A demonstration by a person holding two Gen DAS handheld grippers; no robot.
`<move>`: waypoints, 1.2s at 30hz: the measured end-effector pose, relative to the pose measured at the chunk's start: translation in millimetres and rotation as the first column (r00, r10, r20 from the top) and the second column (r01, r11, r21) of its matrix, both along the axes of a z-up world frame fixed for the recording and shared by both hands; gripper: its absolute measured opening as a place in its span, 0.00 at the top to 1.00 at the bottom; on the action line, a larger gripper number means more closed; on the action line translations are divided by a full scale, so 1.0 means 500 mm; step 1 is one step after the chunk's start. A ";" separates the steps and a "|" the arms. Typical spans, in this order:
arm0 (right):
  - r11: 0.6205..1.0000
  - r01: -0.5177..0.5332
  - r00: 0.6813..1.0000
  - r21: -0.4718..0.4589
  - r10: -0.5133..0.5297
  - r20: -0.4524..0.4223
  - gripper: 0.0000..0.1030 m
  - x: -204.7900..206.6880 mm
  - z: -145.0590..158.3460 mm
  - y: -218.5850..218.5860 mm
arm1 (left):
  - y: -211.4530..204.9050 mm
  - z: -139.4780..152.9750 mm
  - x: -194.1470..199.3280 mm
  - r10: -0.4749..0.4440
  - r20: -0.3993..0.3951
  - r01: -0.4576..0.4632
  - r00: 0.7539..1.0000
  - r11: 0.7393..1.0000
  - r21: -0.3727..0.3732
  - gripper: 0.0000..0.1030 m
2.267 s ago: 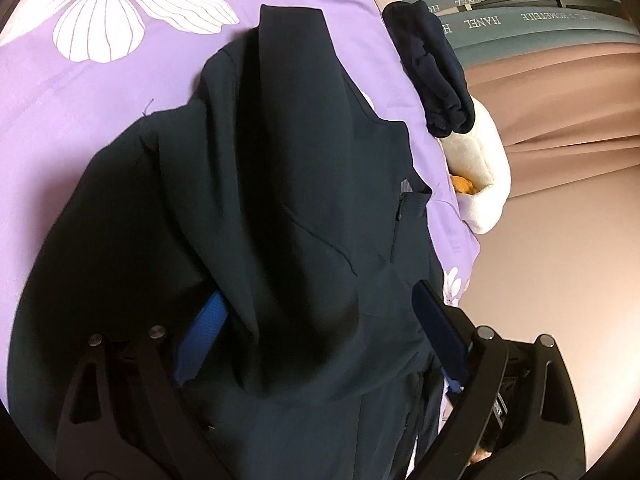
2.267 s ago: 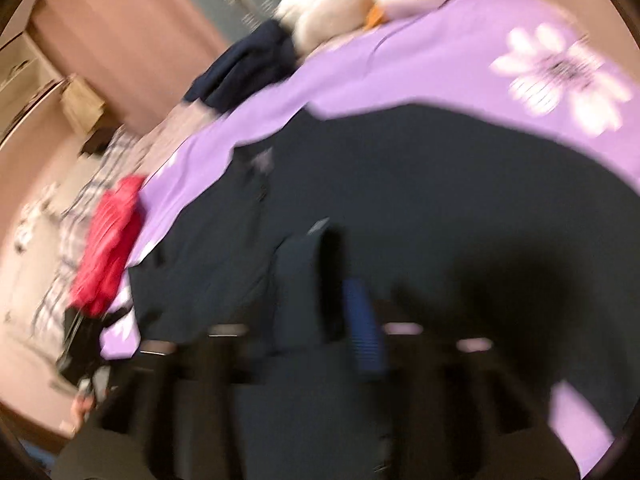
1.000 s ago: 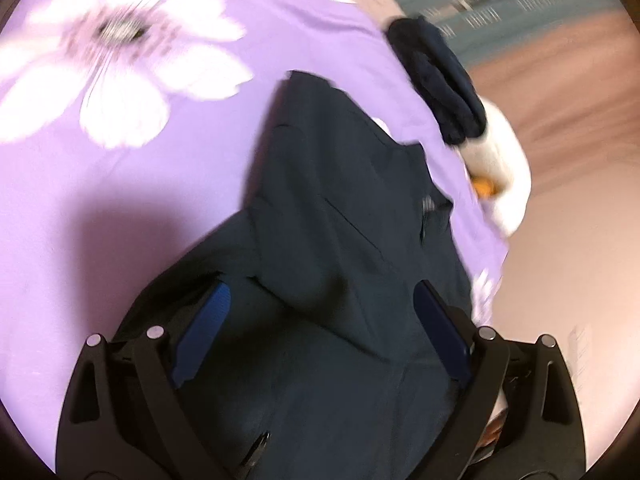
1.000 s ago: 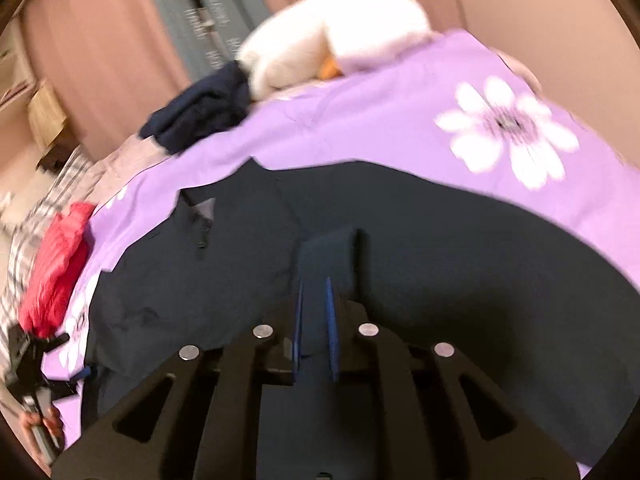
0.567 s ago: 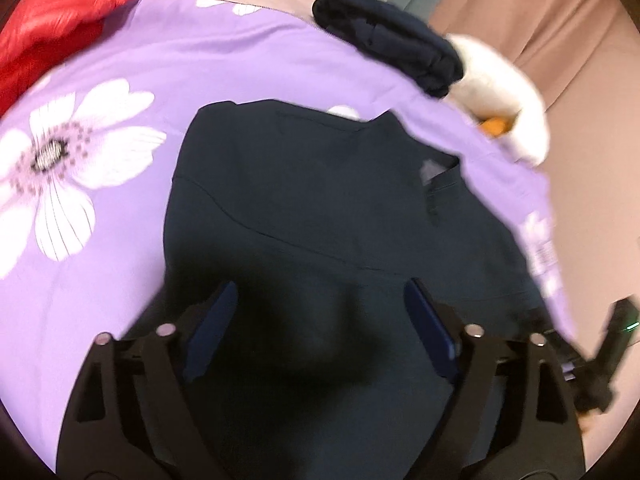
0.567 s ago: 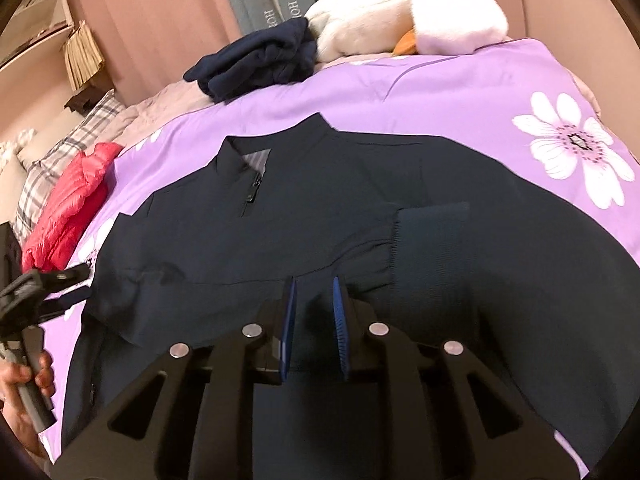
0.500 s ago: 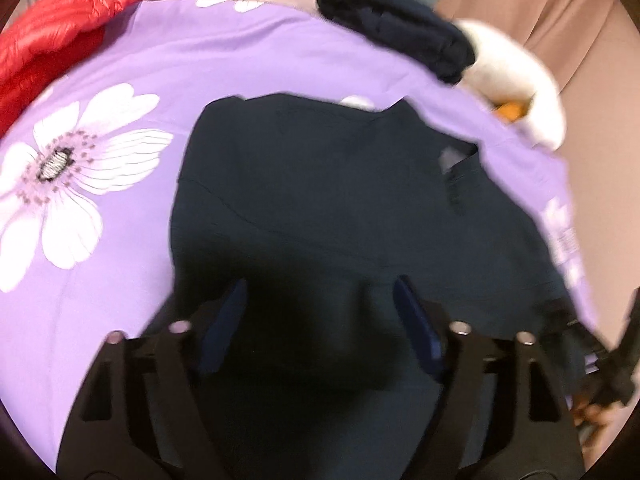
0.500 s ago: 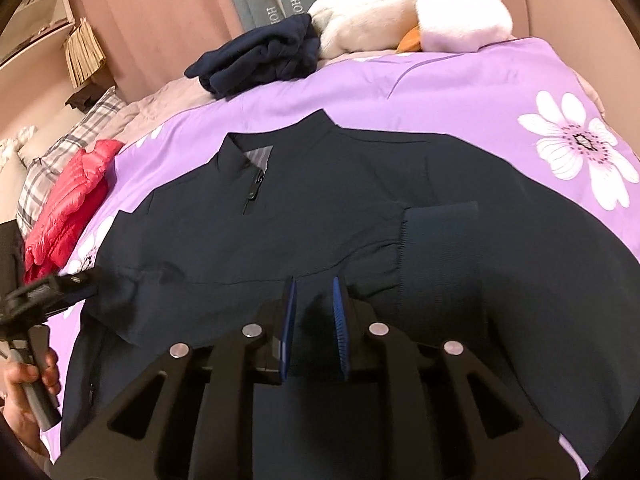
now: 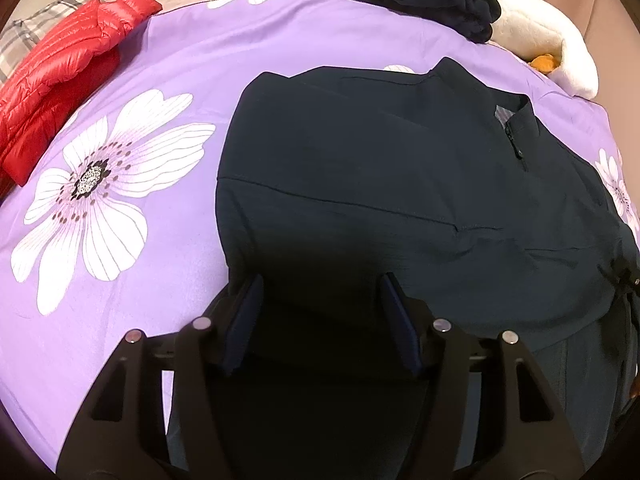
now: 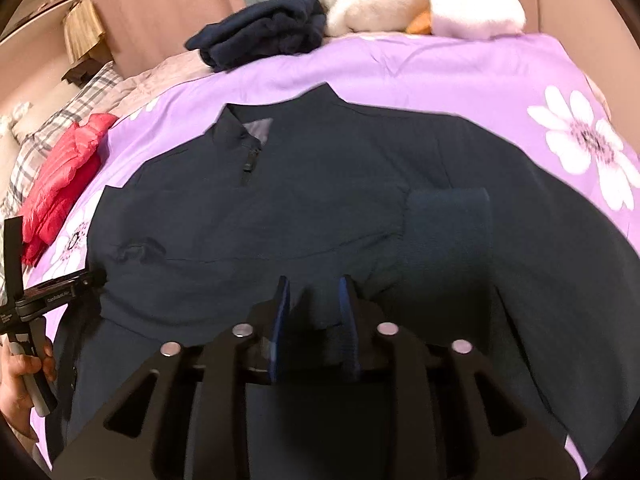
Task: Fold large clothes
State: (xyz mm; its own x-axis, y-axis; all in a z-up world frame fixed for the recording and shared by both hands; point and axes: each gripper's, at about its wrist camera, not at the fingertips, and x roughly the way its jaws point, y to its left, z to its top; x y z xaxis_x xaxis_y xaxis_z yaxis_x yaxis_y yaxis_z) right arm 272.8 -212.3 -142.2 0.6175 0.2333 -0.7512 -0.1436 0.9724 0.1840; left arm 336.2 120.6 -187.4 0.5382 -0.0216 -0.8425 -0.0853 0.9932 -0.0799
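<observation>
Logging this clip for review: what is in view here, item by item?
jacket: one, dark navy, spread flat on the bedspread, sleeve folded across the chest.
folded garment: one, navy, far edge of the bed.
puffer jacket: one, red, bed's side.
plush toy: one, white with orange, beside the folded garment.
bedspread: one, purple with white flowers.
plaid pillow: one, grey check.
left tool: black, jaws apart over the jacket.
right tool: black, jaws just opening, fabric between.
</observation>
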 end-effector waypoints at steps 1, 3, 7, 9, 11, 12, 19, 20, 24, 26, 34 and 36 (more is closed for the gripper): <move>1.000 -0.017 1.000 -0.004 0.017 0.008 0.66 0.004 0.005 0.015 | -0.002 0.001 -0.003 0.000 0.001 0.000 1.000 1.000 0.002 0.40; 0.999 -0.043 0.999 -0.010 0.043 0.011 0.63 0.012 0.008 0.043 | -0.005 0.001 -0.003 -0.003 0.003 0.003 1.000 1.000 0.007 0.40; 0.994 -0.103 0.995 -0.043 0.103 0.005 0.63 0.033 0.000 0.111 | -0.004 0.000 0.000 -0.016 0.003 0.015 1.000 1.000 0.012 0.39; 0.988 -0.131 0.991 -0.076 0.131 -0.008 0.63 0.039 -0.012 0.136 | -0.003 -0.002 0.001 -0.022 0.004 0.022 1.000 1.000 0.015 0.38; 0.982 -0.148 0.988 -0.120 0.144 -0.048 0.63 0.047 -0.034 0.151 | 0.000 -0.003 0.002 -0.025 0.005 0.025 1.000 1.000 0.012 0.38; 0.977 -0.152 0.987 -0.149 0.141 -0.077 0.63 0.050 -0.050 0.152 | 0.001 -0.004 0.003 -0.026 0.005 0.026 1.000 1.000 0.010 0.38; 0.978 -0.079 0.996 -0.191 0.069 -0.057 0.61 0.021 -0.060 0.060 | 0.002 -0.008 0.003 -0.045 0.016 0.045 0.999 0.999 0.011 0.38; 0.983 -0.038 0.998 -0.179 0.027 -0.059 0.61 0.023 -0.056 0.030 | 0.002 -0.008 0.003 -0.046 0.018 0.046 0.999 0.999 0.010 0.37; 0.996 0.028 0.997 -0.087 -0.034 -0.069 0.63 0.027 -0.041 -0.033 | 0.000 -0.009 0.002 -0.052 0.019 0.051 0.998 0.998 0.019 0.37; 0.995 0.043 0.997 -0.088 -0.049 -0.064 0.63 0.024 -0.036 -0.036 | -0.001 -0.009 0.002 -0.055 0.017 0.055 0.998 0.998 0.023 0.37; 0.985 0.001 0.999 -0.174 -0.010 -0.051 0.49 -0.017 -0.034 0.000 | -0.007 -0.008 0.009 -0.060 -0.015 0.060 0.998 0.998 0.036 0.35; 0.988 -0.010 0.998 -0.154 0.001 -0.059 0.49 -0.027 -0.032 -0.013 | -0.007 -0.008 0.010 -0.061 -0.029 0.062 0.998 0.998 0.028 0.32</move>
